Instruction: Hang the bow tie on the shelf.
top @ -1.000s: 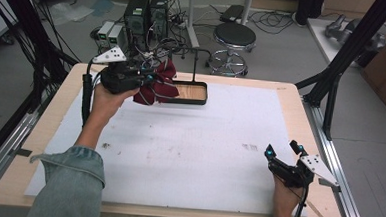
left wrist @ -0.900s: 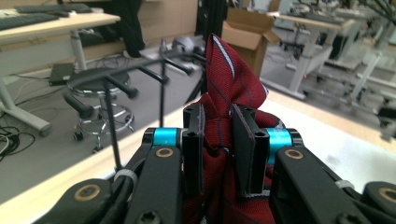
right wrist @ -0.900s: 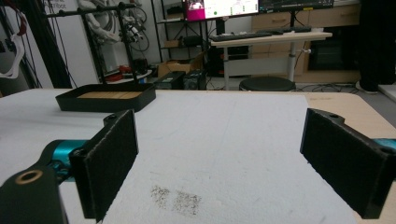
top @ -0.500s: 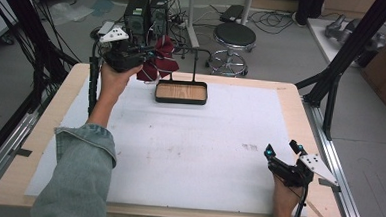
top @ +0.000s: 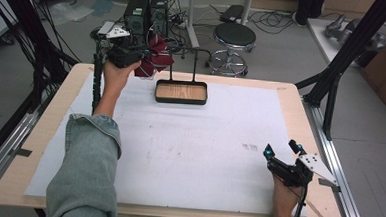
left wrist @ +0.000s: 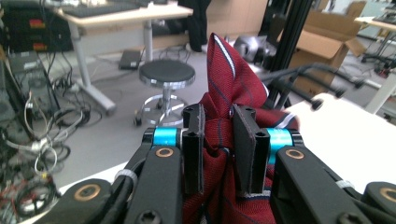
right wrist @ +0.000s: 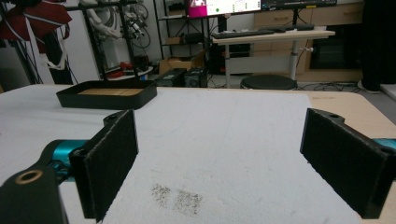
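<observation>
Left gripper [top: 134, 53] clamped on bunched red tie [top: 156, 61], held aloft at 11 o'clock past the table edge, beside the stand [top: 188, 63] above the tray [top: 181, 93]. Right gripper [top: 284, 153] wide open, empty, at 4 o'clock. Risk: loose folds snagging the stand's arm or slipping free.
</observation>
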`<state>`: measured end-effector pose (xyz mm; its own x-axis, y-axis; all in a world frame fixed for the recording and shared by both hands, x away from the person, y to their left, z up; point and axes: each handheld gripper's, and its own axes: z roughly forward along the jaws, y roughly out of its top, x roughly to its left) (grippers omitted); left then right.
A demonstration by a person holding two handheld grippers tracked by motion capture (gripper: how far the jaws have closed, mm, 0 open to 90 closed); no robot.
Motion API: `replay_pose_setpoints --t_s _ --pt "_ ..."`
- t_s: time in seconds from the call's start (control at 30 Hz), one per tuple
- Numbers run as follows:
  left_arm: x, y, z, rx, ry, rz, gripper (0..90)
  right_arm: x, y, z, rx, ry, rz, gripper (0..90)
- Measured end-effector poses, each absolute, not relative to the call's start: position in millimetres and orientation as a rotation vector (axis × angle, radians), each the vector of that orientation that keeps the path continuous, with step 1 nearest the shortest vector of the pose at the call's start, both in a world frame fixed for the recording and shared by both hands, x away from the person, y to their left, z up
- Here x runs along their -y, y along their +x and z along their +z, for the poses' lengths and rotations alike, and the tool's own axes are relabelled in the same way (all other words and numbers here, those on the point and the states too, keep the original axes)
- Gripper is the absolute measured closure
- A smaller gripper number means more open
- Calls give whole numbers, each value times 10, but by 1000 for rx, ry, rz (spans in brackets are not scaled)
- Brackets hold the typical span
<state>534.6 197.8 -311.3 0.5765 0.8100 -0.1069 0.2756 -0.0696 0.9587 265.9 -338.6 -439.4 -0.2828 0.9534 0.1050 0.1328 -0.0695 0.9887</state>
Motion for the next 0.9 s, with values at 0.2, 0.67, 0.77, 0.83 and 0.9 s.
replay_pose_setpoints --t_s 0.2,0.67,0.77,0.83,0.9 --pt "-1980 5357 -3276 -953 1668 547 741 3384 2661 -4393 -1478 1214 1429 103" --pt "-1846 5332 -3517 -960 1762 523 738 3382 2663 -4394 -1485 1211 1425 103" --pt "-1816 5335 -3531 -954 1772 523 734 3381 2662 -4394 -1481 1214 1428 103" --pt "-1814 5336 -3534 -955 1773 525 732 3382 2661 -4395 -1481 1215 1430 103" --pt "-1818 5334 -3529 -952 1766 526 730 3382 2659 -4393 -1480 1218 1431 103"
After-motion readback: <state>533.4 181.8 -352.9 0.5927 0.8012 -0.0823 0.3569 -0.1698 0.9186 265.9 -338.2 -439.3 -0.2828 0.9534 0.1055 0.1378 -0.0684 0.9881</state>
